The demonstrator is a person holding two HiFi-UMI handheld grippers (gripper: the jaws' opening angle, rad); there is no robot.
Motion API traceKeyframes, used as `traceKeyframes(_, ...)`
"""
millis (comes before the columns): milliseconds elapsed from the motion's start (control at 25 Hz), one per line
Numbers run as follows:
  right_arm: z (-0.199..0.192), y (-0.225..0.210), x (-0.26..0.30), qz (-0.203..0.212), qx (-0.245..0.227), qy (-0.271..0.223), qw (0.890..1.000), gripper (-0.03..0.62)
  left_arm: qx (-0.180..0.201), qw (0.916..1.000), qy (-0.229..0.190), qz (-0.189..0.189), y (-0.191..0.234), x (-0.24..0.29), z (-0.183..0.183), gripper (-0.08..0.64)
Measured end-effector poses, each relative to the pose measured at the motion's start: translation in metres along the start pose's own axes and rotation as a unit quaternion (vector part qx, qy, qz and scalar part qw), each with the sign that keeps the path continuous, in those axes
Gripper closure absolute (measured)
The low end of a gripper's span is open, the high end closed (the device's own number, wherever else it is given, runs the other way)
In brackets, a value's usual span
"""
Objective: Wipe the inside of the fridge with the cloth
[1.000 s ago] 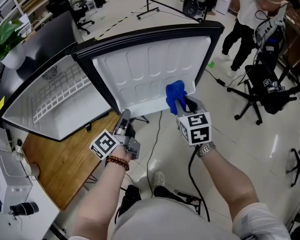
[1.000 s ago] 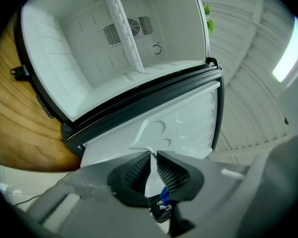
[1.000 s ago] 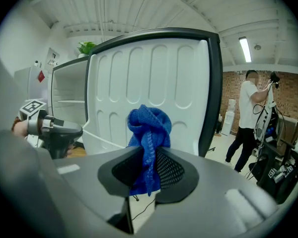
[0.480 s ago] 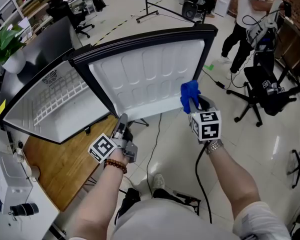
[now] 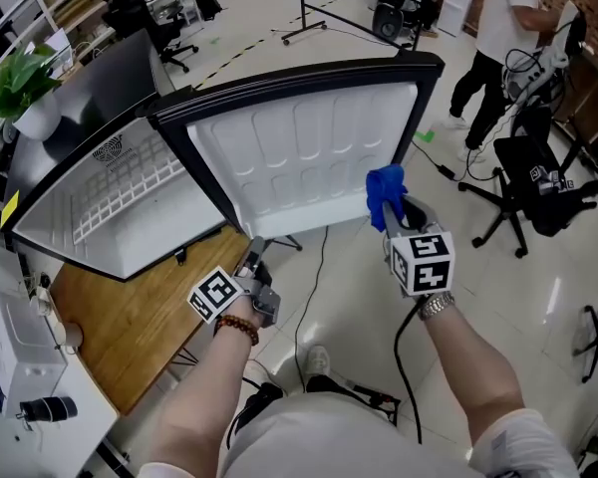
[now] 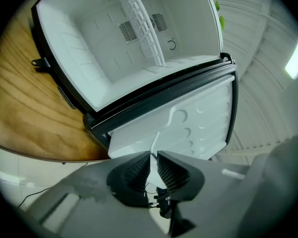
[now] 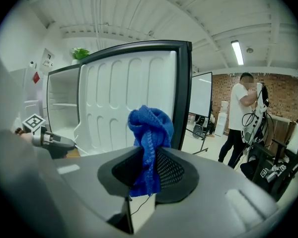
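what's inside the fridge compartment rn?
Inside the fridge: one white wire shelf and vent grilles at the back; no stored items show. The strip just behind the black front frame is covered.

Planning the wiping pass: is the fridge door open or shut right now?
Open. The fridge door is swung wide, its white inner liner showing, and the fridge interior with its wire shelf is exposed.

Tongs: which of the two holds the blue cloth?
The right tongs, pinching the blue cloth beside the open fridge door; the left tongs have nothing between their jaws.
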State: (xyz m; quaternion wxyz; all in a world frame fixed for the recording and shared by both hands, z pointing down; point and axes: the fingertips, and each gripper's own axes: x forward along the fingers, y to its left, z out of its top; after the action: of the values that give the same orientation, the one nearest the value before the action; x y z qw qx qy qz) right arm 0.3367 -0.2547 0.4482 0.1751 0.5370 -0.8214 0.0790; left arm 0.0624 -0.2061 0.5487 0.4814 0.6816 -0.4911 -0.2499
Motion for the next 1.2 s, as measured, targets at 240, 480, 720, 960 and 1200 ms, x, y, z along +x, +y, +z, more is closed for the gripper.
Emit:
traceKeyframes(240,-0.003,0.035,0.007,0.031,-0.012,0.008,0.999,0.518,-0.002,0.9997,-0.005,0.022,0.020,0.013,0.005,0.530)
traceKeyframes(480,-0.001,0.061,0.019,0.052,-0.021,0.014,0.998,0.518,-0.005,0.9996,-0.007,0.027,0.020,0.021,0.007,0.534)
traceKeyframes(720,0.009,0.086,0.026,0.069,-0.030,0.011,0.997,0.518,0.001,0.9997,0.001,0.025,0.016,0.020,0.011,0.535)
traceKeyframes(960,0.024,0.133,0.022,0.099,-0.041,0.002,0.994,0.518,0.028,0.9990,0.031,0.016,0.002,0.000,0.014,0.535)
traceKeyframes(1200,0.044,0.200,0.011,0.135,-0.057,-0.013,0.989,0.518,0.110,0.9938,0.016,0.003,-0.025,-0.048,0.056,0.554)
